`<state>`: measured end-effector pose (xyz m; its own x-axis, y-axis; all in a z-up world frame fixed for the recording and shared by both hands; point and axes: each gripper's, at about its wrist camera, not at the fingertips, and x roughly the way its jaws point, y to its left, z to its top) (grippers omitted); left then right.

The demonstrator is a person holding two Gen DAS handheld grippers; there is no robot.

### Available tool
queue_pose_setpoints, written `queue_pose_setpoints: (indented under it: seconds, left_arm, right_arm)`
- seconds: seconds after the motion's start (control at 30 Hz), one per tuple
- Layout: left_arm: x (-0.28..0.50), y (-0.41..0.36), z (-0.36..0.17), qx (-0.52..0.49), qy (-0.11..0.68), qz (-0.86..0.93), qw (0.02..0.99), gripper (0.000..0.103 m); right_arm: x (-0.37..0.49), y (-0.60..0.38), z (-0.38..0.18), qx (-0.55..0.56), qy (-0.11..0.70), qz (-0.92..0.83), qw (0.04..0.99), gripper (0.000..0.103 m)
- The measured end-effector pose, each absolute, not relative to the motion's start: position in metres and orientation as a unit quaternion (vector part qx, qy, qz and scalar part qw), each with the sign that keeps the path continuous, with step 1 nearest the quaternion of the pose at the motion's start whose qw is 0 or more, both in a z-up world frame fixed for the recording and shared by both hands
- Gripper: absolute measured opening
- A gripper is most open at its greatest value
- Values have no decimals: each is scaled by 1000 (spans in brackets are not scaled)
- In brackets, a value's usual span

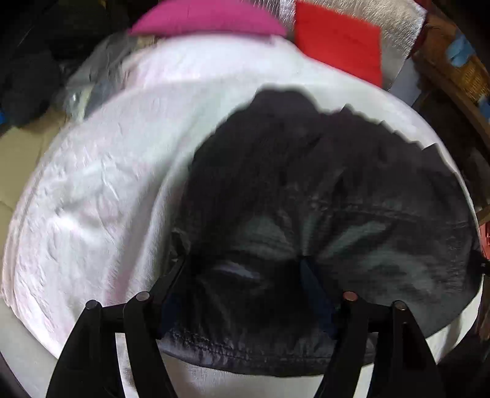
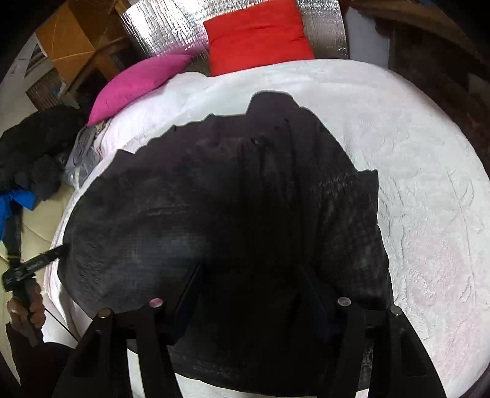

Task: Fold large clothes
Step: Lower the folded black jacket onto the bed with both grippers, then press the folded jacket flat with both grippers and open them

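Note:
A large dark garment (image 1: 321, 189) lies spread flat on a white bedspread (image 1: 92, 199). My left gripper (image 1: 245, 266) points down at the garment's near left part with its jaws wide apart. One finger is at the garment's left edge, and the cloth puckers around the other; no grip shows. In the right wrist view the same garment (image 2: 229, 189) fills the middle. My right gripper (image 2: 249, 281) hangs over its near edge with the jaws apart and dark cloth below them. At the far left a hand (image 2: 27, 309) holds the left tool, and one of its fingers (image 2: 52, 254) touches the garment's edge.
A pink pillow (image 2: 137, 82) and a red pillow (image 2: 257, 36) lie at the head of the bed against silver foil sheeting (image 2: 165, 27). A heap of dark clothes (image 2: 33, 153) and something blue sit off the bed's left side. Wooden furniture (image 2: 73, 39) stands behind.

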<state>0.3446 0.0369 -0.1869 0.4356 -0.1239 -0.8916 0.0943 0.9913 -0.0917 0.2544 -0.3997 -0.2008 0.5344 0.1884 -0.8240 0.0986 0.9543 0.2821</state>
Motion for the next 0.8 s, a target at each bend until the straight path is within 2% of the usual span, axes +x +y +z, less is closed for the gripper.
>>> queue_pose_setpoints:
  seconds: [0.13, 0.3, 0.37, 0.5, 0.63, 0.8]
  left_arm:
    - [337, 35, -167, -16, 497, -79, 864, 74]
    - [309, 21, -143, -25, 436, -123, 891, 75]
    - [299, 10, -144, -5, 426, -116, 897, 77]
    - [287, -16, -165, 61, 446, -76, 890, 80]
    - [278, -37, -178, 127, 432, -37, 892, 80]
    - [263, -41, -172, 116, 426, -40, 896, 80]
  right_arm:
    - [248, -401, -187, 171, 464, 46, 868, 66]
    - [222, -372, -158, 160, 392, 98, 901, 67]
    - [216, -356, -161, 152, 396, 113, 898, 67]
    - [219, -326, -199, 99, 463, 90, 876, 68]
    - [209, -312, -196, 67, 459, 68, 883, 67]
    - [182, -322, -180, 107, 415, 42, 902, 67]
